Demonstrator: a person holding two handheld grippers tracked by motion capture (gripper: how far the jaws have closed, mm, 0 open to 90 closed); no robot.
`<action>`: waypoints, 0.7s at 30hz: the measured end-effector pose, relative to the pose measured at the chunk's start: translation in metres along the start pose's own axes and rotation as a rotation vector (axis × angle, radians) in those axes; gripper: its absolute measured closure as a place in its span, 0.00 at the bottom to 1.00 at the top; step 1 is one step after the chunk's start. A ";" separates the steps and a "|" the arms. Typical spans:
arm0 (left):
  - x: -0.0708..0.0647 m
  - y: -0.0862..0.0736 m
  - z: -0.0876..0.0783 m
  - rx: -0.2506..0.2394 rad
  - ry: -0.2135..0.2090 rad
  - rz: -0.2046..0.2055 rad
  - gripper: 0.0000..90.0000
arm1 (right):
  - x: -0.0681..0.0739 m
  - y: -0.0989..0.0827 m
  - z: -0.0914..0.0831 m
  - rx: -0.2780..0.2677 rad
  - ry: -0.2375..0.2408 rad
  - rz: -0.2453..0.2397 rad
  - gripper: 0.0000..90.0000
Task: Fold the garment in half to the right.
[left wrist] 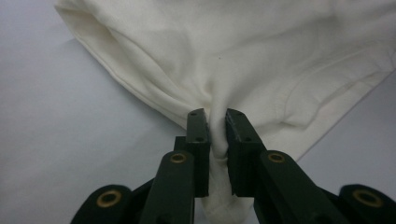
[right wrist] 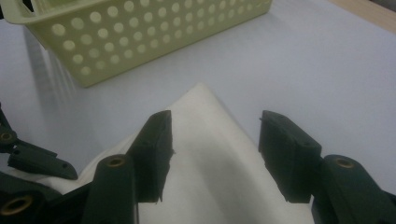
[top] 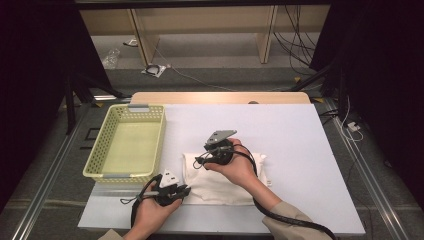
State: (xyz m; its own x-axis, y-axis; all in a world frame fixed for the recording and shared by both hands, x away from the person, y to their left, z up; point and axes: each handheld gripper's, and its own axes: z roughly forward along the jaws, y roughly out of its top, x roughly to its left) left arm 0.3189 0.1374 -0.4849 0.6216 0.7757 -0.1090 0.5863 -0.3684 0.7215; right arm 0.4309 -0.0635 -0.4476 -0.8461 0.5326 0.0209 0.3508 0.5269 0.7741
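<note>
Counter (top: 300, 150): white sheet over a wooden top; carries everything below.

Basket (top: 127, 142): pale yellow, perforated walls, empty, at nine o'clock of the counter's centre.

Cloth (top: 220, 187): cream fabric, folded flat, at six o'clock of the centre, just beside the basket's near corner.

Left claw (left wrist: 217, 128): at seven o'clock of the cloth, clamped narrow on a pinched-up edge; fabric bunches between its pads.

Right claw (right wrist: 215, 154): at eleven o'clock of the cloth, jaws standing apart astride the far corner, pads not yet pressing.

Handling note: the corner looks centred in the gap; judged best to lower until both pads flank the fold, close fully, then lift level with the left claw so the cloth travels taut toward the basket.
</note>
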 end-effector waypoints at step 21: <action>0.002 -0.001 0.001 0.014 -0.015 -0.011 0.89 | 0.002 0.035 0.062 0.151 0.040 0.026 0.67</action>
State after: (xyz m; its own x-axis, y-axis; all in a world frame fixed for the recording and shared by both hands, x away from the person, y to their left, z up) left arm 0.3201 0.1387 -0.4866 0.6226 0.7720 -0.1277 0.6008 -0.3670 0.7102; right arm 0.4663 -0.0030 -0.4597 -0.8502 0.5222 0.0672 0.4267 0.6087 0.6689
